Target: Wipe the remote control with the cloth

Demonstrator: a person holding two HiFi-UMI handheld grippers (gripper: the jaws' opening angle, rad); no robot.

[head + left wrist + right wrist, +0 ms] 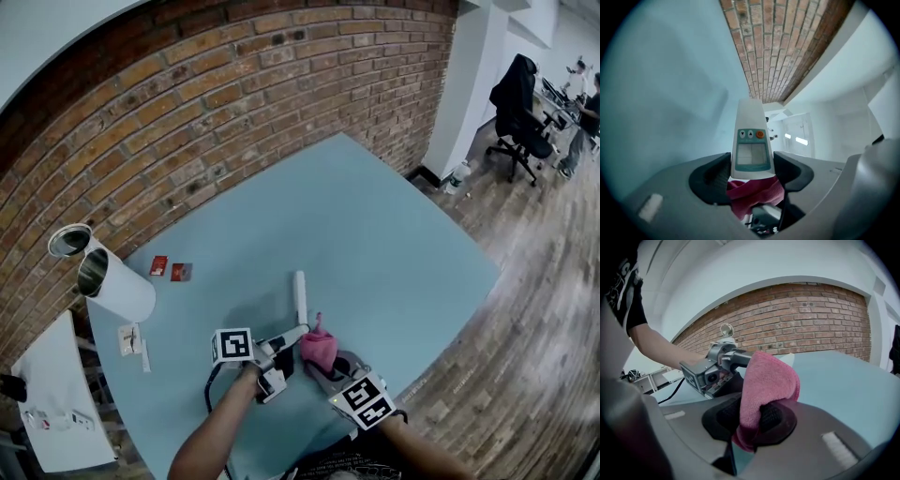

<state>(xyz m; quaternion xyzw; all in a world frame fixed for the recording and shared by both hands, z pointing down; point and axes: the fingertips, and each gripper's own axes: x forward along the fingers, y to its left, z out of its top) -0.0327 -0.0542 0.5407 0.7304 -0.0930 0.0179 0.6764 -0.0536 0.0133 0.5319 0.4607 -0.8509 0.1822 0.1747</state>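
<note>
left hand-held gripper (751, 171) clamps remote control (751, 140), right hand-held gripper (751, 417) clamps cloth (768, 380).

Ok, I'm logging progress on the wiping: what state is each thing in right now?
Remote control: held at one end, button side towards the left gripper's camera.
Cloth: bunched, pressed against the remote's held end.
Left gripper: shut on the remote control.
Right gripper: shut on the cloth.

White slim remote (300, 296) with a small screen, two arrow keys and an orange button, pointing to 12 o'clock; near end clamped by the left gripper (751, 169); pink cloth (319, 347), bunched, pinched in the right gripper (752, 417), at the remote's 5 o'clock.
</note>
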